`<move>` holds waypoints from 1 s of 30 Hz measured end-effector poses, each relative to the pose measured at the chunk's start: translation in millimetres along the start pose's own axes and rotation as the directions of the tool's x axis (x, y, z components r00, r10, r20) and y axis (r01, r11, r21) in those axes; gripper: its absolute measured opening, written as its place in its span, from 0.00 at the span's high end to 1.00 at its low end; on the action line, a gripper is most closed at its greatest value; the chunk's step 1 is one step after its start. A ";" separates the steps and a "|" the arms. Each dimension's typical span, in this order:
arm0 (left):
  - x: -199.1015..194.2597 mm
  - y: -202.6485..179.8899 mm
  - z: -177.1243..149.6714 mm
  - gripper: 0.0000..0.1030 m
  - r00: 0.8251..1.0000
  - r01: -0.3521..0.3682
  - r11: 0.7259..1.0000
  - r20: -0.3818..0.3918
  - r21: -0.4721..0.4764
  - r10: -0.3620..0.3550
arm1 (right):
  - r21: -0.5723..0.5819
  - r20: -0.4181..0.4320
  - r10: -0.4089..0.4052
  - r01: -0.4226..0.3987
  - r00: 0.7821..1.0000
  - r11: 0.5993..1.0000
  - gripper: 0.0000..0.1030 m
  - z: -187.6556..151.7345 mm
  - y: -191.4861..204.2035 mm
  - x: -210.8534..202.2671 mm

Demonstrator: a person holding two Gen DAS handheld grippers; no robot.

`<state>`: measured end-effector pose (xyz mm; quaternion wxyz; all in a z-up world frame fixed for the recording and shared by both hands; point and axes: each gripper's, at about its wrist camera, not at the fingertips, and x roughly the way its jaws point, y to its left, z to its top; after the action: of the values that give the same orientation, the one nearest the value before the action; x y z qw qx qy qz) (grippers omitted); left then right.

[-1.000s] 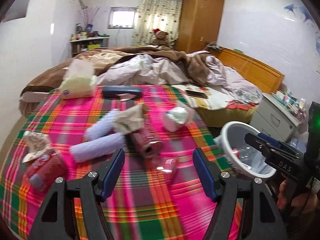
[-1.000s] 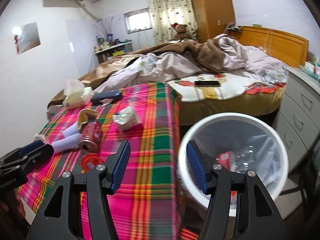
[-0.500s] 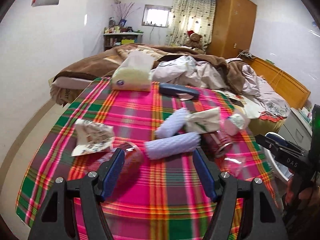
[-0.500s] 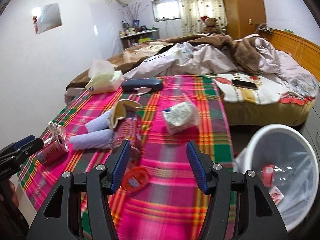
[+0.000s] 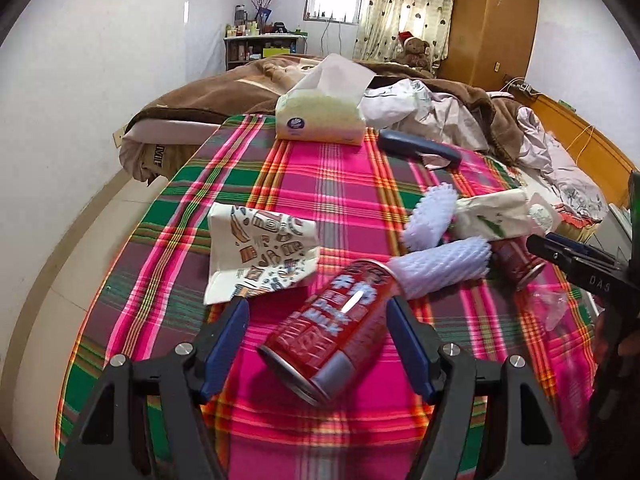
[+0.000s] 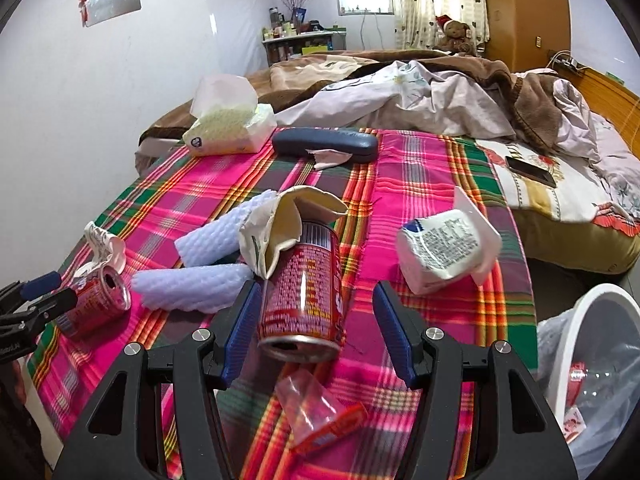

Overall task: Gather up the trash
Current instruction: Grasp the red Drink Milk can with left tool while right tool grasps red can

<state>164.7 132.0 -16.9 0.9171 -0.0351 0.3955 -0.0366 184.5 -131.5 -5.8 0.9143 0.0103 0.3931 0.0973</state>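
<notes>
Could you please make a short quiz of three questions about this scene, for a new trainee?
1. True or false: both red cans lie on their sides on the plaid cloth.
2. Which thing stands between the jaws of the left hand-held gripper? A) tissue pack B) red can C) foam sleeve
3. Fill in: the white bin already holds some ____.

Key
1. True: one red can lies before the left gripper, the other before the right hand-held gripper.
2. B; the pads do not press on it.
3. Trash: a red wrapper and clear plastic.
</notes>
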 end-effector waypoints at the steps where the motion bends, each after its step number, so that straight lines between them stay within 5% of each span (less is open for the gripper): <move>1: 2.3 0.9 0.1 0.29 1.000 0.007 1.000 -0.007 0.005 -0.007 | 0.001 -0.007 -0.003 0.003 1.000 1.000 0.42 0.2 0.7 2.6; 15: 19.7 -17.8 -5.8 0.28 0.984 0.159 0.987 -0.089 0.025 -0.156 | -0.002 -0.076 0.033 -0.034 0.997 0.999 0.42 -1.6 5.9 14.5; 17: 20.1 -24.2 -5.9 0.28 0.980 0.179 0.983 -0.094 0.040 -0.175 | 0.000 -0.074 0.033 -0.033 0.997 0.999 0.49 -2.2 4.8 12.0; 30: 40.3 -27.9 1.6 0.28 0.984 0.126 0.992 -0.122 -0.013 -0.127 | -0.052 -0.103 -0.022 0.017 0.994 0.999 0.48 4.7 5.8 18.2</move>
<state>192.3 100.5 -42.3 0.8868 -0.0603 0.4481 -0.0958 199.2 -122.2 -15.0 0.8935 -0.0220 0.4375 0.0990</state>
